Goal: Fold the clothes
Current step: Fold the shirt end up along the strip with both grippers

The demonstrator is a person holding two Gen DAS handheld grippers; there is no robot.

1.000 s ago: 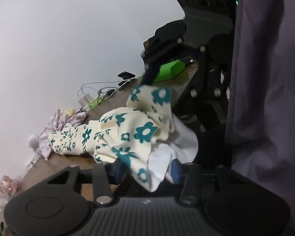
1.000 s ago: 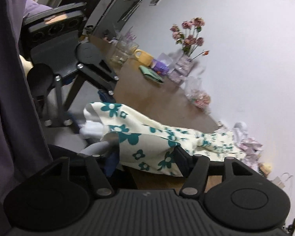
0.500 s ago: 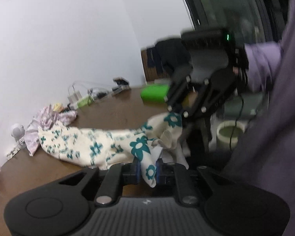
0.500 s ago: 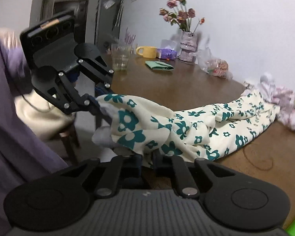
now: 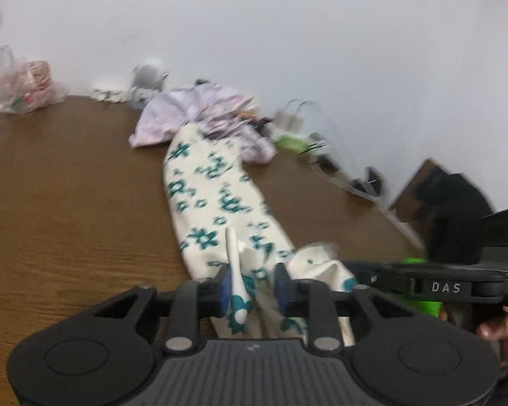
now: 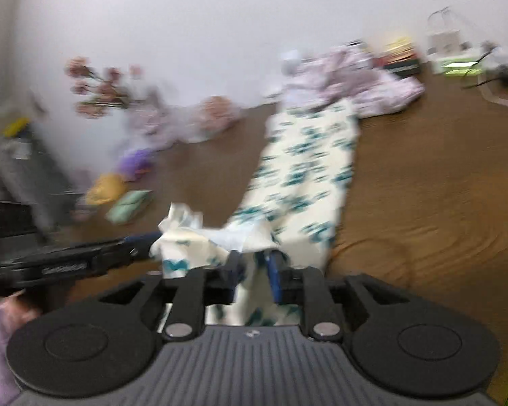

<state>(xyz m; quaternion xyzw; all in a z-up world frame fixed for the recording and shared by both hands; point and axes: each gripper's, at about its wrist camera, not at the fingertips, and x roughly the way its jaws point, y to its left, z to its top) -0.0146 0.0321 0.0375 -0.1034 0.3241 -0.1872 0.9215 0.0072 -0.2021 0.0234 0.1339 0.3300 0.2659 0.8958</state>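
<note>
1. A long cream cotton garment printed with teal flowers is laid lengthwise on the brown wood-grain desk, its near end hanging over the desk's front edge.
2. Wide bare desk surface is seen on both sides of the garment.
3. Beyond the garment's far end, a crumpled lilac cloth pile is heaped against the white wall.
4. The left tool is opening, a fold of the garment between its blue pads, one pad touching.
5. The right tool is opening too, garment fabric loosely between its jaws.
</note>
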